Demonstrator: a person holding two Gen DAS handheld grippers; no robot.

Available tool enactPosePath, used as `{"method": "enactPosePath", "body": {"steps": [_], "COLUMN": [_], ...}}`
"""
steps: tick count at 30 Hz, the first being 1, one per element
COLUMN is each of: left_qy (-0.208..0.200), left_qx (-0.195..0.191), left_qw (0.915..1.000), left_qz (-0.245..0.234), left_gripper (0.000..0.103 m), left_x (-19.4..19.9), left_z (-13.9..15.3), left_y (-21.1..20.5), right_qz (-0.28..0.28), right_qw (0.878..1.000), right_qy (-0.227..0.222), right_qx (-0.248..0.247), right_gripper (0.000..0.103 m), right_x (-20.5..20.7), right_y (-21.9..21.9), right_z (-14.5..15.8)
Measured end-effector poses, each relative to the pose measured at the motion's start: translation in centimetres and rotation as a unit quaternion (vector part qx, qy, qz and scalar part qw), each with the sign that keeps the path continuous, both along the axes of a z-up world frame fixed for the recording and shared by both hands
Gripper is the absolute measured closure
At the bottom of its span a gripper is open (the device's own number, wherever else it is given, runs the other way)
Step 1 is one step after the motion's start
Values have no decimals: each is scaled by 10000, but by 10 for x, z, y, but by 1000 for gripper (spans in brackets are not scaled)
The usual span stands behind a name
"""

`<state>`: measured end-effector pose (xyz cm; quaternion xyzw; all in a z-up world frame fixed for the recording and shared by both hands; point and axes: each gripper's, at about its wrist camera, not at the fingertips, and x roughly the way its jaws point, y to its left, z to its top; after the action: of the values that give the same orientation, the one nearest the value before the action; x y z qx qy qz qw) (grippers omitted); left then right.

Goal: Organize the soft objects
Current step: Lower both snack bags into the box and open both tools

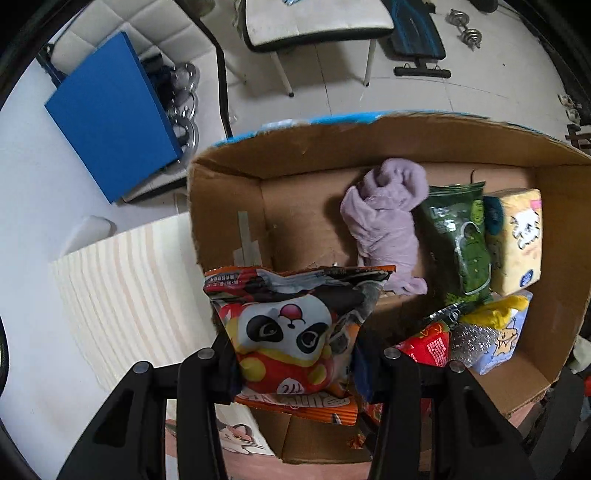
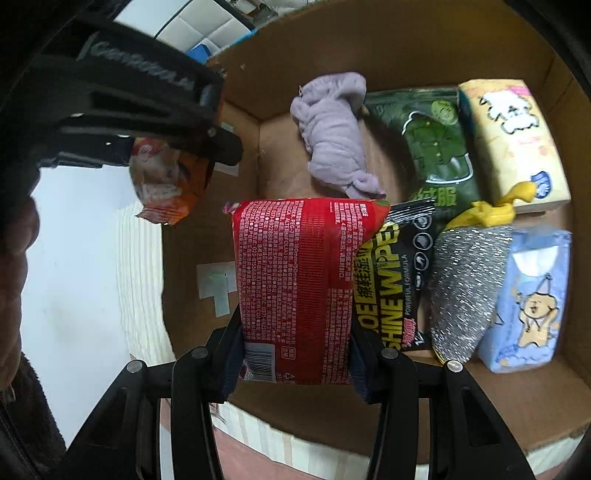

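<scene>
My left gripper (image 1: 293, 363) is shut on an orange panda snack pack (image 1: 291, 332), held above the near left edge of a cardboard box (image 1: 229, 206). My right gripper (image 2: 295, 354) is shut on a red wipes pack (image 2: 295, 288), held over the box (image 2: 424, 44). In the right wrist view the left gripper with the orange pack (image 2: 166, 184) shows at upper left. Inside the box lie a purple cloth (image 1: 384, 221) (image 2: 332, 136), a green pack (image 1: 461, 240) (image 2: 436, 147), a yellow tissue pack (image 1: 517, 240) (image 2: 509, 144), a blue tissue pack (image 2: 528, 299), a silver scrubber (image 2: 465, 288) and a black shoe-wipes pack (image 2: 391, 288).
The box stands on a pale striped surface (image 1: 122, 288). A blue board (image 1: 110, 118) leans at the left. A white chair (image 1: 317, 22), a black bench (image 1: 417, 37) and dumbbells (image 1: 465, 29) stand on the tiled floor beyond.
</scene>
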<state>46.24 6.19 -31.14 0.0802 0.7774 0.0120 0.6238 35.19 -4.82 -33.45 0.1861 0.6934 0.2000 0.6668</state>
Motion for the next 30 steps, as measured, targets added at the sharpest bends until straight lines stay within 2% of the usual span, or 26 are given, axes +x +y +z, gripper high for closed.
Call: {"method": "enactPosePath", "body": {"steps": [7,12,16,21,22,23,25,28,30], "left_qy": [54,201,237,189,187,182,174,70,1], "left_qx": [-44,-87,-190,-234,-245,-269,-417,-375,-364], "left_qw": [10000,9997,9992,9991,9991,9991,9985,9988,9990], "left_qz": [59,115,259,293,288,273,297,313,266], "left_gripper": [58,56,55,52,47,37,26,25,20], "left_x": [7,7,7,0,-1,-2,-3,-4,-6], "left_z": [-12,-14,-16,-8,-7,-6,-4,2,5], "left_y": [1,1,6,5,4,4,2,0,-2], "right_qz": [92,81,-18,-20,-16,-18,-15,-2,18], "right_qw": [9999,9991,9993,9997,9997,9997,9996,9993,9986], "right_qy": [81,334,321,204,198,194,165,49,-50], "right_qx": [-7,232,181,-104,-126,-155,-210,-372,-519], "right_gripper": [53,51,38,38,38,38,37,35,33], "right_x": [11,15,19,21,21,20,20,20,9], "right_y": [16,30,29,16,15,13,10,5,1], "right_z": [-15,-30,-30,-19,-17,-15,-11,-1,11]}}
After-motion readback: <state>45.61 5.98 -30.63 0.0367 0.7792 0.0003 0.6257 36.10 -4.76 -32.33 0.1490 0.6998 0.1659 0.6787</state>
